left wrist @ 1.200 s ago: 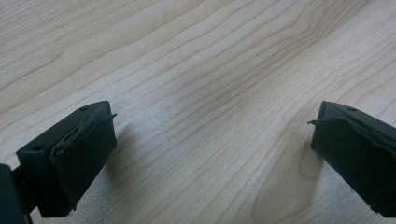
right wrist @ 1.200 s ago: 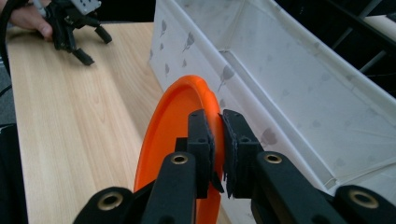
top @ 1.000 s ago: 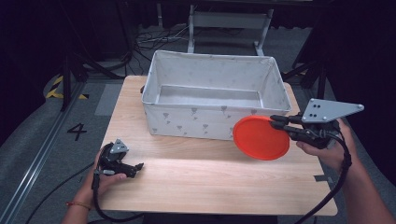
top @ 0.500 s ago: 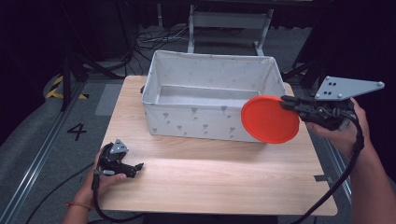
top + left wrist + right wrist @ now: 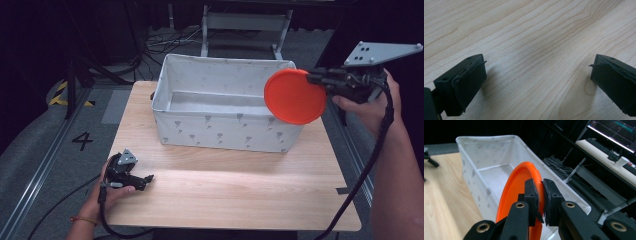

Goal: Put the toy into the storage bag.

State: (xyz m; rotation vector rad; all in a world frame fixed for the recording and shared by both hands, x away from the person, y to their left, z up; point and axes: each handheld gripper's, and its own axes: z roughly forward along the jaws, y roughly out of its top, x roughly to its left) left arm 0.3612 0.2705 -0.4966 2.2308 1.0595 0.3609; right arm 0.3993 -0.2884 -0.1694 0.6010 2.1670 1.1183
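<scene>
High view, right gripper (image 5: 314, 79): held up at about 2 o'clock over the table (image 5: 235, 185), jaws clamped on the rim of the orange plate (image 5: 295, 96).
High view, orange plate: hangs on edge in the air, its face towards the camera, overlapping the right end wall of the white fabric bin (image 5: 225, 107); whether it touches the bin's rim cannot be told.
High view, change in plate: half a second ago it sat lower, in front of the bin's near right corner; a second ago lower still, close above the tabletop at the bin's front. It has risen and moved back towards 1 o'clock.
High view, change in right hand (image 5: 367, 102): raised along with the plate, the grey three-cornered plate on the gripper now higher in the picture.
High view, left gripper (image 5: 142, 180): rests at 7 o'clock on the table, well apart from the bin, jaws apart; same place as in both earlier frames.
Left gripper view, left gripper (image 5: 536, 75): jaws spread wide, bare wood grain between them, holding nothing.
Right gripper view, right gripper (image 5: 540, 195): the two black jaws pinch the orange plate (image 5: 514, 195) at its rim, the plate standing on edge at 10 o'clock from the jaws.
Right gripper view, white fabric bin (image 5: 486, 167): lies beyond and below the plate, its open inside visible at 11 o'clock.
</scene>
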